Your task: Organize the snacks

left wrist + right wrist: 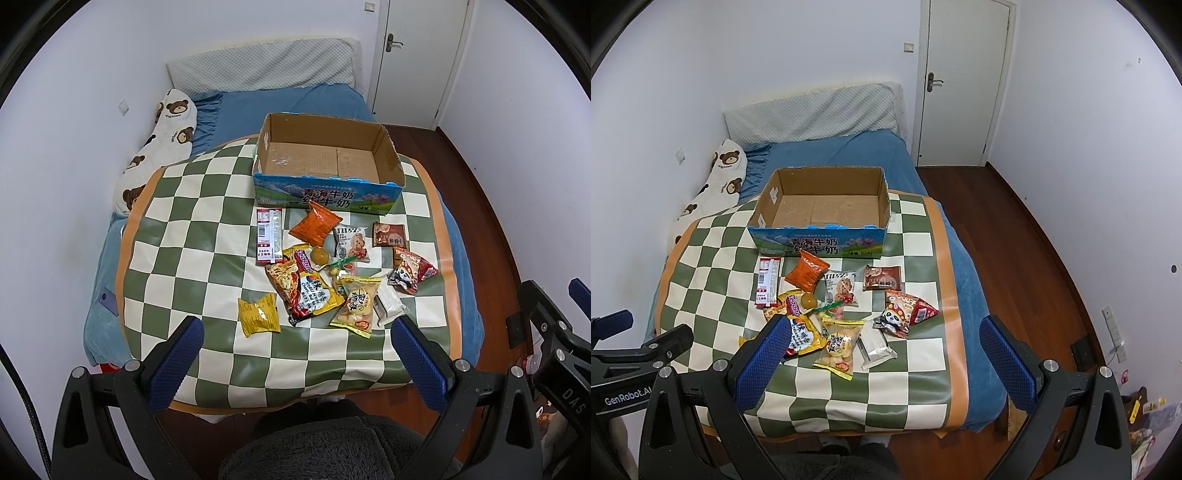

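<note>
waiting at near edge of green-and-cream checkered mat [207, 206] — left gripper [297, 341] and right gripper [881, 341] spread wide, holding nothing; open cardboard box [388, 155] at far edge empty, assorted snack packets [321, 273] loose mid-mat — nothing sorted yet.

Snack packets [332, 269] lie before the box [325, 192] on the mat [184, 229].

Left wrist view high over the near bed edge, facing twelve o'clock, right wrist view just beside it at three o'clock, both sharing the checkered mat [207, 229] [916, 258], cardboard box [325, 192] [816, 242], door [417, 55] [964, 81]
</note>
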